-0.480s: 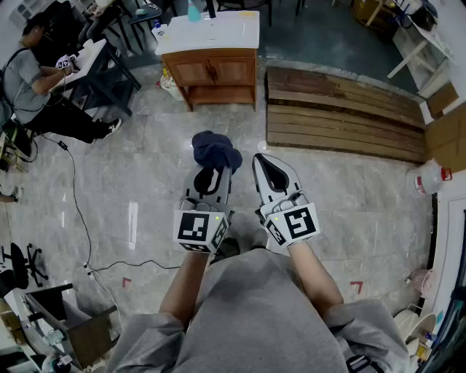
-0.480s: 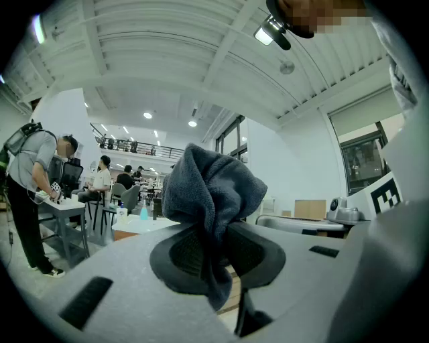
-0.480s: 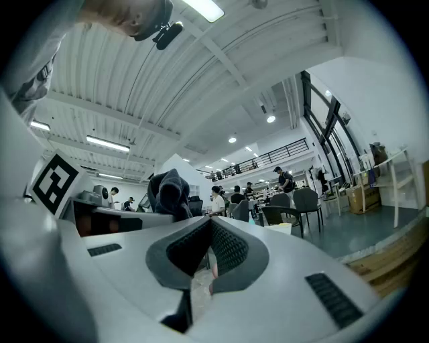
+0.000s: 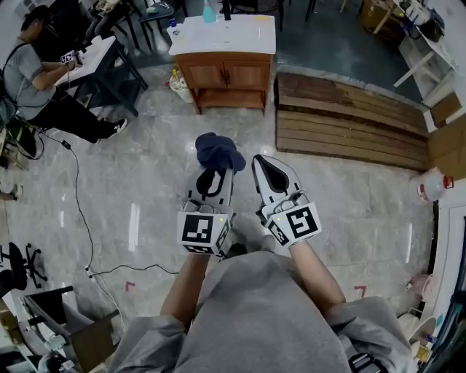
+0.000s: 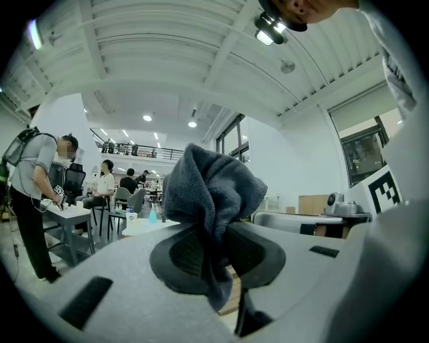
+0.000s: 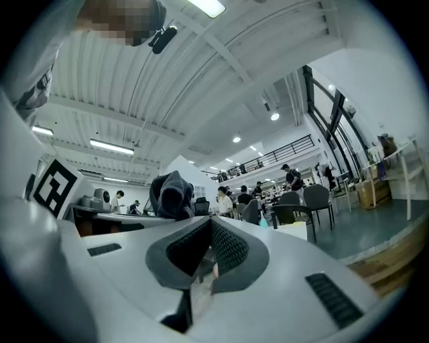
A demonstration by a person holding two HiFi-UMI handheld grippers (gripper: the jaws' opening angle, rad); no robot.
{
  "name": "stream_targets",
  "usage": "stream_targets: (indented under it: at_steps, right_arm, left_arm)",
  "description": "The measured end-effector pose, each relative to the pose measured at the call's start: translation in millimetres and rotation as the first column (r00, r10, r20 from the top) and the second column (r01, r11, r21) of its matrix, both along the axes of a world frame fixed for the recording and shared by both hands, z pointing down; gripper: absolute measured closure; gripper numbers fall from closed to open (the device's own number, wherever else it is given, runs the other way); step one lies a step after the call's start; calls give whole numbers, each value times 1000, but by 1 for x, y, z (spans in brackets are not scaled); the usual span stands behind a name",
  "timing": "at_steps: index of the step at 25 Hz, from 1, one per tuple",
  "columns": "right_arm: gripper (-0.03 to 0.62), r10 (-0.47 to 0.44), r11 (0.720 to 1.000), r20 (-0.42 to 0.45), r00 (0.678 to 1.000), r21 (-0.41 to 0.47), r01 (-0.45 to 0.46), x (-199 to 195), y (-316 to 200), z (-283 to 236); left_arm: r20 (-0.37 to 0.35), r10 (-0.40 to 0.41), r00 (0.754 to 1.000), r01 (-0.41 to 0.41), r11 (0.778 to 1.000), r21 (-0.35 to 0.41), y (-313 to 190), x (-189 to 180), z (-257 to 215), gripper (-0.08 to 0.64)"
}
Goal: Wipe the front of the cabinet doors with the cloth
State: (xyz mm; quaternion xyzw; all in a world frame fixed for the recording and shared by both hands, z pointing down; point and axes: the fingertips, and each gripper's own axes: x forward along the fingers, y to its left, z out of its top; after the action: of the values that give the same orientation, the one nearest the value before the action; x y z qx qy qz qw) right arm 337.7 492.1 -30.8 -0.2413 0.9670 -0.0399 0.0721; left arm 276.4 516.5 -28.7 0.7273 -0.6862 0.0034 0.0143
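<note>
Jaws of left gripper (image 4: 212, 181) clamp cloth (image 4: 218, 151), covering their tips.

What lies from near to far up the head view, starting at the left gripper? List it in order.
The left gripper → cloth pinched in it → floor → cabinet → blue bottle on the cabinet's white top.

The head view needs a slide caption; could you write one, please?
The left gripper shut on a dark blue cloth, the right gripper shut and empty, wooden cabinet ahead.
</note>
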Motion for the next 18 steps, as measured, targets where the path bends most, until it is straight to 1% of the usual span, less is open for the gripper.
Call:
stream_targets:
  at_steps: [5, 10, 14, 18]
  right_arm:
    - [581, 20, 1000, -3, 1000, -8, -20, -31, -5, 6]
    - [581, 57, 998, -35, 998, -4, -57, -57, -7, 13]
    - [581, 75, 997, -47, 996, -12, -75, -70, -10, 18]
    - [581, 93, 995, -62, 994, -35, -95, -75, -27, 28]
  left_arm:
    - [16, 29, 999, -29, 1000, -5, -3, -31, 5, 494]
    - [8, 55, 998, -55, 998, -10, -2, -56, 12, 494]
    - [-4, 57, 998, -58, 998, -29, -8, -76, 21, 494]
    - [-17, 75, 997, -76, 996, -44, -22, -81, 29, 494]
